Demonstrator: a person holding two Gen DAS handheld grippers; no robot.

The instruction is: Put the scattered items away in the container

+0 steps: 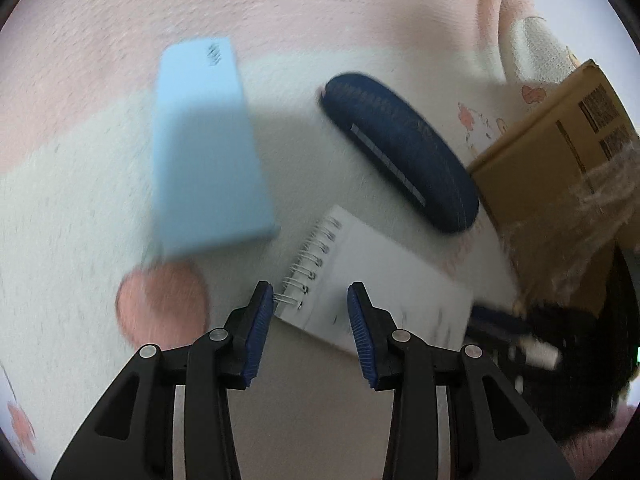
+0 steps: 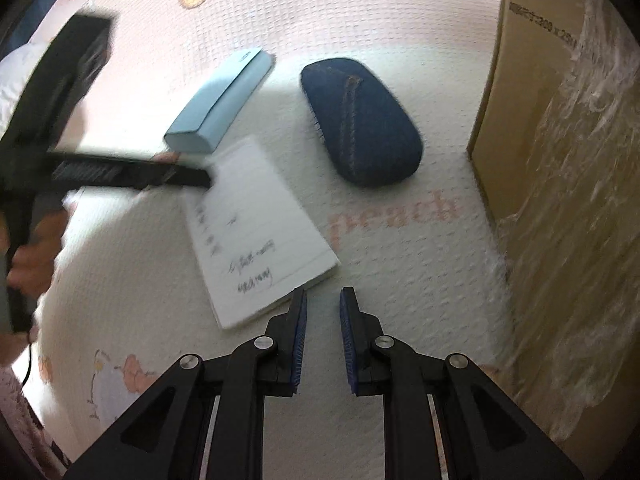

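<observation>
A white spiral notepad (image 1: 376,284) lies on the pink-and-white blanket; it also shows in the right wrist view (image 2: 256,228). My left gripper (image 1: 310,296) is open, its jaws over the notepad's spiral corner. A light blue box (image 1: 204,152) lies to its left, also seen in the right wrist view (image 2: 220,100). A dark denim case (image 1: 400,148) lies beyond the notepad, and shows in the right wrist view (image 2: 360,120). A cardboard box (image 1: 560,168) stands at right, also in the right wrist view (image 2: 560,160). My right gripper (image 2: 323,300) is open and empty, near the notepad's near corner.
The left gripper's black body and the hand holding it (image 2: 60,168) reach in from the left of the right wrist view. The blanket (image 2: 400,280) has peach prints and the word "peach". The cardboard box has plastic wrap on its side.
</observation>
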